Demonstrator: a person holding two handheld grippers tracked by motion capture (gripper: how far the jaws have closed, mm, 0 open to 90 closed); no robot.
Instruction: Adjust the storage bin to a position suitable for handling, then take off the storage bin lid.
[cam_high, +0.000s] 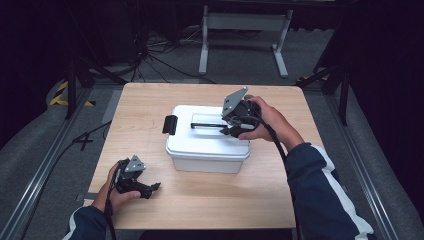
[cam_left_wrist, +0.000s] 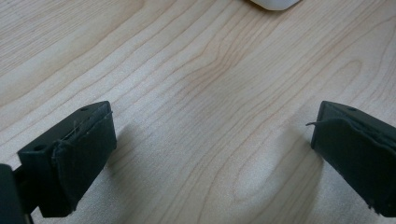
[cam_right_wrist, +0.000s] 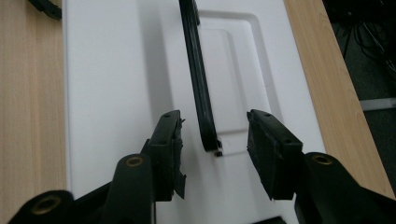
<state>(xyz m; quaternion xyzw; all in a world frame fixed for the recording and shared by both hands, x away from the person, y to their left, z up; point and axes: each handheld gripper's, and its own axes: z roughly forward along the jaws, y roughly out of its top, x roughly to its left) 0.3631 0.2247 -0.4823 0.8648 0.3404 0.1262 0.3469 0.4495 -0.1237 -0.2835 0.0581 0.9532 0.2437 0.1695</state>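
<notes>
The right gripper (cam_high: 231, 131) is hovering over the white storage box (cam_high: 207, 145), right at the near end of the black carry handle (cam_high: 207, 125) on its lid. In the right gripper view its jaws are standing spread, one on each side of the handle (cam_right_wrist: 198, 79), with the handle's end sitting in the gap between the pads and touching neither one. The handle is running straight ahead of this gripper (cam_right_wrist: 214, 151), standing up over the recessed panel of the lid (cam_right_wrist: 116, 70). Far ahead of the jaws, at the opposite end of the box, the black latch (cam_high: 170, 124) is sticking out to the side.

The left gripper (cam_high: 156, 187) is resting low over the wooden table (cam_high: 150, 100), well apart from the handle. Its jaws are spread wide in the left gripper view, with bare wood grain (cam_left_wrist: 210, 93) between the pads, and a corner of the box (cam_left_wrist: 275, 3) is peeking in far ahead of that gripper (cam_left_wrist: 212, 158).
</notes>
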